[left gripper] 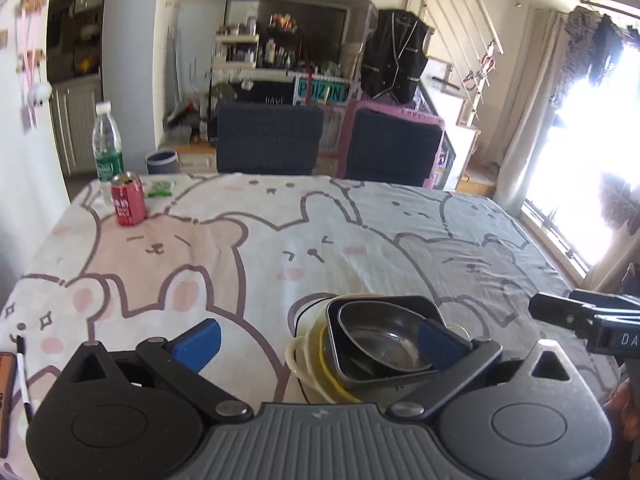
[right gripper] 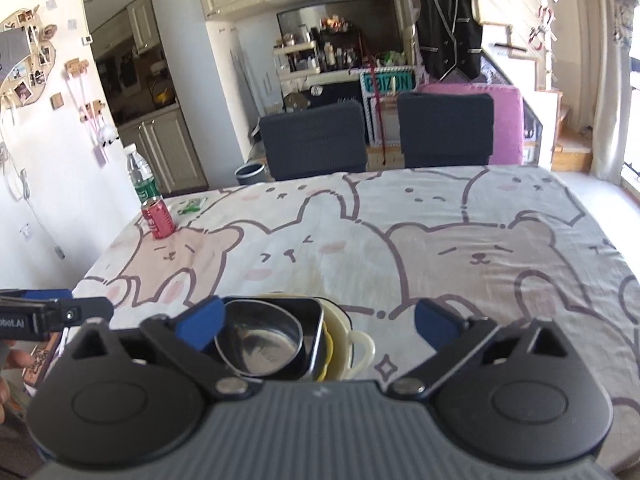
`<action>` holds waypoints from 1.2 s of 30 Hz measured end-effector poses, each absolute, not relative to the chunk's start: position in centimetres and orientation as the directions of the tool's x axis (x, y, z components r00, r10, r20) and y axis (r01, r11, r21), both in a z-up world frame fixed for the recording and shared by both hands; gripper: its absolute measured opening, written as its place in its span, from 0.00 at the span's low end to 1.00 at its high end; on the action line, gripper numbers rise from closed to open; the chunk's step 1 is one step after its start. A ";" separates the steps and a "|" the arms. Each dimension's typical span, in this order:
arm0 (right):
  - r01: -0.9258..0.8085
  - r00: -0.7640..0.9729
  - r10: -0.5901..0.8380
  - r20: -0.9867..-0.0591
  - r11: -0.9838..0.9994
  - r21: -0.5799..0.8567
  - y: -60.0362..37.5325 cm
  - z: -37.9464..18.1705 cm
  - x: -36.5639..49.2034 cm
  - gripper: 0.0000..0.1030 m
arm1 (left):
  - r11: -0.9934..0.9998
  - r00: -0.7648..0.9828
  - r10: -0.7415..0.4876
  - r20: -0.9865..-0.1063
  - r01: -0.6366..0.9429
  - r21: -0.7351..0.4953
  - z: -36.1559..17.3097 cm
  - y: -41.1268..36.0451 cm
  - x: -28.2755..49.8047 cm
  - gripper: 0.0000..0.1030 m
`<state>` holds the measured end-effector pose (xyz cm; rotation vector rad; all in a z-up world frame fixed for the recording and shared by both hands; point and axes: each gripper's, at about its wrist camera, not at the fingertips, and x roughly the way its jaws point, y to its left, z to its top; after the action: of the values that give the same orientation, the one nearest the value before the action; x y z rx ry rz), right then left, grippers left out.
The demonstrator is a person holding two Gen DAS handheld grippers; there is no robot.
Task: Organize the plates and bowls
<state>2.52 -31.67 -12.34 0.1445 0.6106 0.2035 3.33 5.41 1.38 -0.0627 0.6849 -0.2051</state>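
Claws spread wide: left gripper (left gripper: 318,340) and right gripper (right gripper: 318,322) hang empty over a stack of dishes (left gripper: 360,352), steel bowl (right gripper: 260,340) on top, on the table (right gripper: 440,248). Beyond, far left, a red can (left gripper: 128,199) and water bottle (left gripper: 107,140).

Light source: daylight through the window (left gripper: 592,184) at the right, blown out to white in the left wrist view
Brightness: room well lit, tablecloth (left gripper: 320,240) evenly bright
Shadows: soft, faint beside the stacked dishes (left gripper: 376,344)
Glare: reflections inside the steel bowl (right gripper: 260,340)
Distortion: strong fisheye bending, dark corners
Sharpness: background slightly soft, both views mildly blurred
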 end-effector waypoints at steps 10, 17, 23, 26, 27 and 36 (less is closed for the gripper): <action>-0.114 0.846 0.166 -0.506 0.985 0.133 -31.6 -13.3 -3.1 1.00 | 0.990 0.812 -0.140 -0.566 0.119 -0.074 0.1 5.5 -1.8 1.00; -0.105 0.856 0.134 -0.498 0.991 0.086 -31.1 -14.6 -6.1 1.00 | 0.995 0.851 -0.063 -0.521 0.091 0.028 -1.2 4.3 -4.8 1.00; -0.098 0.869 0.111 -0.482 0.994 0.052 -30.8 -15.3 -7.9 1.00 | 0.992 0.863 -0.077 -0.500 0.118 0.051 -2.0 3.9 -6.5 1.00; -0.096 0.870 0.103 -0.483 0.995 0.041 -30.6 -15.7 -8.7 1.00 | 0.989 0.860 -0.077 -0.504 0.128 0.068 -2.5 3.6 -7.0 1.00; -0.095 0.869 0.101 -0.484 0.995 0.036 -30.6 -15.9 -9.0 1.00 | 0.989 0.858 -0.078 -0.507 0.132 0.070 -2.8 3.5 -7.1 1.00; -0.087 0.867 0.084 -0.492 0.996 0.018 -30.5 -17.4 -10.1 1.00 | 0.987 0.853 -0.077 -0.517 0.139 0.082 -3.9 3.5 -8.2 1.00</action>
<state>-10.11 -30.46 -17.37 -0.0052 0.5148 0.0897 -8.17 3.51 -3.91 0.1176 0.5382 -0.1140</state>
